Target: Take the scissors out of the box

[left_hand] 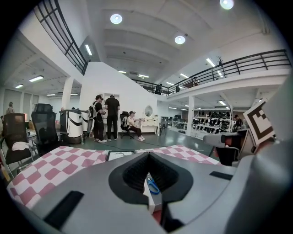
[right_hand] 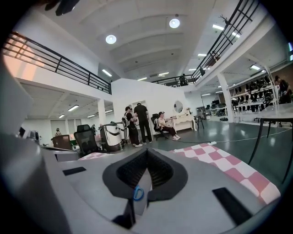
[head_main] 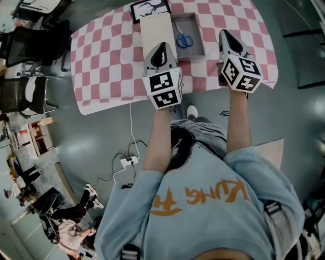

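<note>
Blue-handled scissors [head_main: 184, 39] lie inside an open grey box [head_main: 199, 31] on the pink-and-white checkered table [head_main: 101, 56]. A cream lid [head_main: 155, 30] rests against the box's left side. My left gripper [head_main: 163, 45] hovers over the near end of the lid, shut and holding nothing. To the right of the box, my right gripper [head_main: 224, 32] is shut and empty too. In the left gripper view the scissors [left_hand: 152, 186] show through the gap below the closed tips [left_hand: 149, 154]. The right gripper view shows a blue handle ring [right_hand: 138, 193] below its closed tips [right_hand: 146, 151].
A black-framed picture [head_main: 150, 10] lies beyond the box at the table's far edge. Office chairs [head_main: 30, 45] stand left of the table. A white cable and a power strip [head_main: 128, 161] lie on the floor in front. Several people [left_hand: 105, 118] stand far off across the hall.
</note>
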A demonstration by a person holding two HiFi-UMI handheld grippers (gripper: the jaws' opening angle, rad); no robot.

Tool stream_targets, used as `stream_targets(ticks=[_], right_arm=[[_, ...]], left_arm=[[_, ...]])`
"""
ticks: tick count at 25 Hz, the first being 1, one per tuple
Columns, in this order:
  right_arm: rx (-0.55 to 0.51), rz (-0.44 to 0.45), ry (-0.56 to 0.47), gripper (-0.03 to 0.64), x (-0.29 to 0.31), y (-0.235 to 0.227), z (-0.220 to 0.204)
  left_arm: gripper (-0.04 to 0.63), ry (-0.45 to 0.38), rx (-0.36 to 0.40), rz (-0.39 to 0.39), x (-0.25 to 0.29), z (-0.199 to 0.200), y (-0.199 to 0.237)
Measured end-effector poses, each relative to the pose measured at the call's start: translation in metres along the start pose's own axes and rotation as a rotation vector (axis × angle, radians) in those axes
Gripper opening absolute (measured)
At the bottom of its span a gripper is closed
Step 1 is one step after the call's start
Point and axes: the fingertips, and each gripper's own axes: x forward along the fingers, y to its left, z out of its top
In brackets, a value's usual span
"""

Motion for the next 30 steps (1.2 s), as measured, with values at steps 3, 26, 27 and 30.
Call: stream_targets(ticks=[3, 26, 27, 30], right_arm=[[-0.005, 0.004, 0.027, -0.003, 0.009, 0.003, -0.008], [-0.047, 0.082, 0.263, -0.002, 0.101, 0.051, -0.076], [-0.052, 0.080, 0.270, -0.002, 0.104, 0.052, -0.078], [-0.074, 0.082, 0.303, 0.000, 0.111, 0.055, -0.084]], left_arm=[[0.017, 0.017, -0.006, -0.004, 0.008, -0.006, 0.004], [0.017, 0.136, -0.027, 0.011, 0.059, -0.040, 0.061], [0.017, 0.137, -0.029, 0.010, 0.061, -0.040, 0.062], [0.017, 0.143, -0.038, 0.007, 0.067, -0.041, 0.066]])
